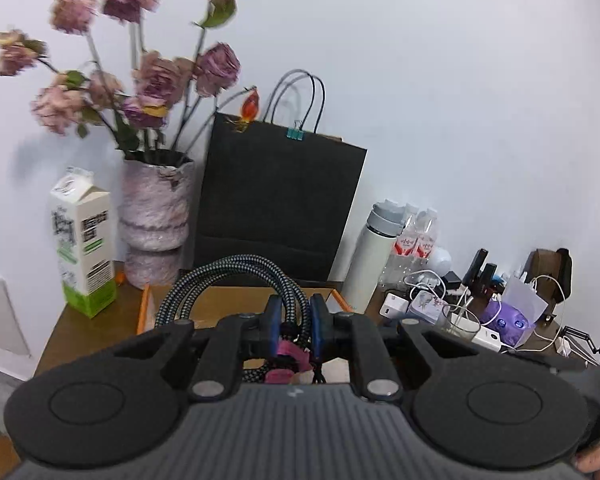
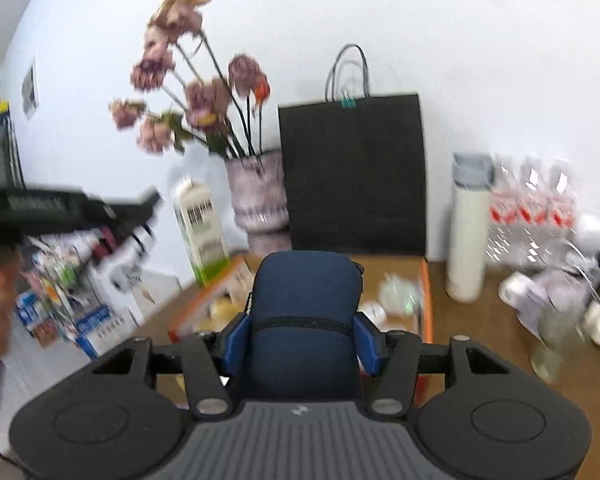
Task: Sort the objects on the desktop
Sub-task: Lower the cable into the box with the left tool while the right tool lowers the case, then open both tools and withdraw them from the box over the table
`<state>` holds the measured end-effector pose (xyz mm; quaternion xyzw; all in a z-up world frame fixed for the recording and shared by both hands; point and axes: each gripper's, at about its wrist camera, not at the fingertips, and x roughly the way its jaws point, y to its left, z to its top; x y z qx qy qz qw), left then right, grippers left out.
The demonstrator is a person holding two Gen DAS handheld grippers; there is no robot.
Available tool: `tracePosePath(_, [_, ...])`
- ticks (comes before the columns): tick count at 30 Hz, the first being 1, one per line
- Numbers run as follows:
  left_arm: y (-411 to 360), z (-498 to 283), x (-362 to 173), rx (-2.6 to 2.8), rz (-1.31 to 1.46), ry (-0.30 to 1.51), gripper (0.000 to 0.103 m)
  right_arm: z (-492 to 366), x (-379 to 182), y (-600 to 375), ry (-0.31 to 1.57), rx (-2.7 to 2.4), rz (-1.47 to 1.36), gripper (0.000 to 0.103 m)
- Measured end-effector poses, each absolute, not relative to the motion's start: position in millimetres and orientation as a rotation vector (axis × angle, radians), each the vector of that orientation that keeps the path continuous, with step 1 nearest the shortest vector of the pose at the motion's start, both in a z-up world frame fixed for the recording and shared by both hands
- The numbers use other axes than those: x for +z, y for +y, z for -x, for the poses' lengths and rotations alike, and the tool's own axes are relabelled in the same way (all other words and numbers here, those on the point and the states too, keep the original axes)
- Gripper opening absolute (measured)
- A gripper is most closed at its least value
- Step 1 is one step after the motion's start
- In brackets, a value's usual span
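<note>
While left gripper (image 1: 293, 322) clamps braided cable (image 1: 220, 272), right gripper (image 2: 302, 338) clamps navy pouch (image 2: 304, 300) over cluttered wood desk (image 2: 480, 320) w/ white wall (image 2: 480, 60) behind.

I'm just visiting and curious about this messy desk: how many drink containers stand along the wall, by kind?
Milk carton: 1
White flask with grey lid: 1
Clear water bottles with red labels: 3 show in the right wrist view, though blurred
Total: 5
</note>
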<state>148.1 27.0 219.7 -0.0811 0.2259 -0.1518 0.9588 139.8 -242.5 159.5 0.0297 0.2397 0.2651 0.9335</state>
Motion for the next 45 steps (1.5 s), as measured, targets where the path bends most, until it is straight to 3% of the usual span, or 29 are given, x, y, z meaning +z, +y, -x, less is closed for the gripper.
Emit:
tracePosePath(7, [6, -245, 197, -0.235, 0.081, 0.586, 0.015, -239, 170, -204, 0.612, 0.549, -0.106, 0.054])
tracePosePath(16, [4, -343, 101, -0.172, 0.148, 0.781, 0.016, -329, 83, -154, 0.816, 0.466, -0.056, 0.054])
tracePosePath(26, [13, -375, 46, -0.167, 0.168, 0.911, 0.019, -356, 25, -118, 0.919, 0.454, 0.054, 0.056])
tracePosePath(29, [14, -369, 51, -0.177, 0.156, 0.893, 0.043, -358, 26, -123, 0.935, 0.458, 0.026, 0.059])
tracePosePath(32, [18, -362, 62, -0.168, 0.158, 0.888, 0.05, -356, 38, -128, 0.927, 0.452, 0.023, 0.058])
tracePosePath(37, [33, -345, 90, -0.118, 0.165, 0.833, 0.079, -350, 74, -149, 0.866, 0.415, 0.024, 0.059])
tracePosePath(42, [33, -314, 119, -0.074, 0.119, 0.792, 0.091, -336, 105, -170, 0.822, 0.396, -0.002, 0.06])
tracePosePath(45, [31, -293, 137, -0.076, 0.116, 0.783, 0.095, -322, 120, -177, 0.802, 0.38, 0.002, 0.071])
